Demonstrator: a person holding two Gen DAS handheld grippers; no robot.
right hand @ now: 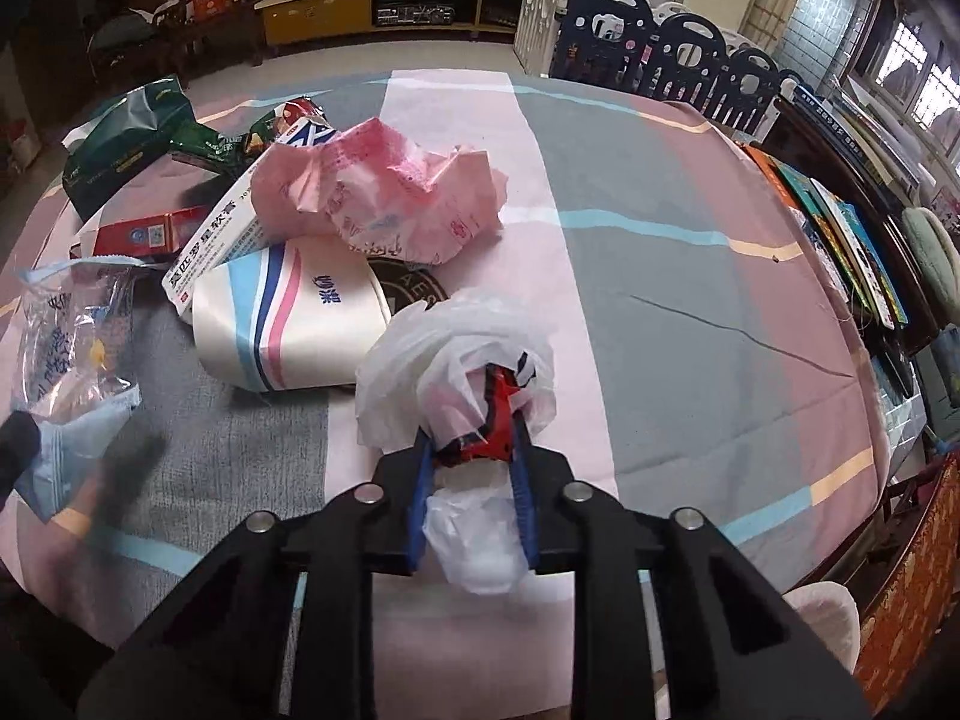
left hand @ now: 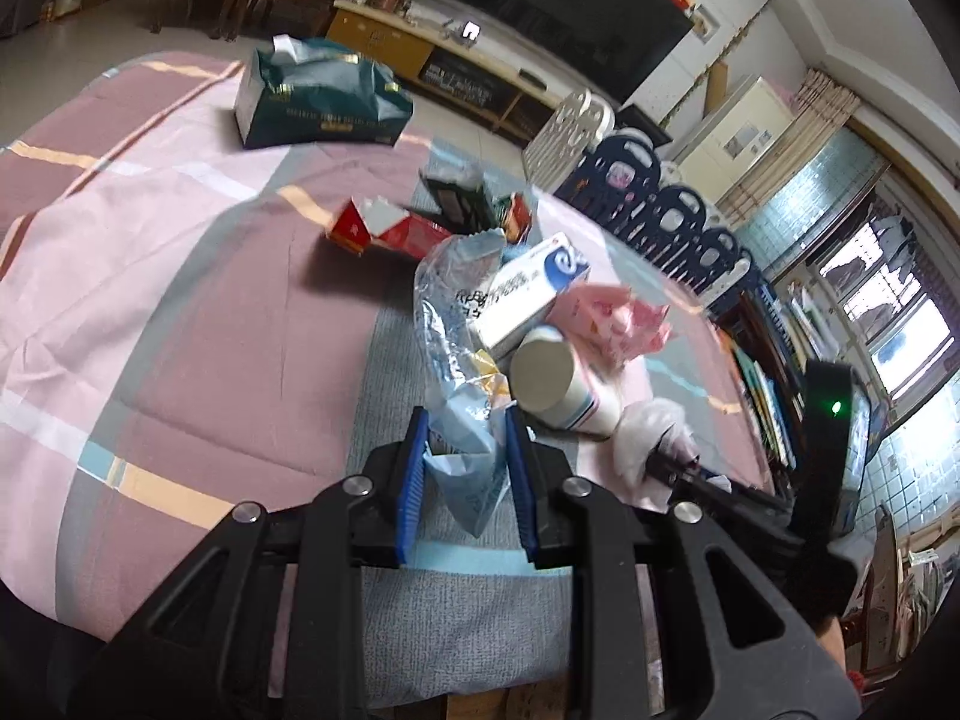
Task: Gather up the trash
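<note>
A heap of trash lies on a table with a pink and grey striped cloth (right hand: 660,228). My left gripper (left hand: 465,438) is shut on the lower end of a clear blue-printed plastic bag (left hand: 447,312), which rises from the pads toward the heap. Beside that bag are a white and blue box (left hand: 534,291), a paper cup (left hand: 555,387) on its side and a crumpled pink wrapper (left hand: 618,318). My right gripper (right hand: 474,435) is shut on a white plastic bag (right hand: 444,354) with something red inside. The paper cup (right hand: 288,324) and pink wrapper (right hand: 384,192) lie just beyond it.
A red carton (left hand: 384,231), dark green snack packets (right hand: 210,144) and a green tissue pack (left hand: 318,96) lie farther back. Books (right hand: 852,240) line the table's right edge. Navy and white fence panels (right hand: 660,54) and a TV cabinet (right hand: 372,6) stand beyond.
</note>
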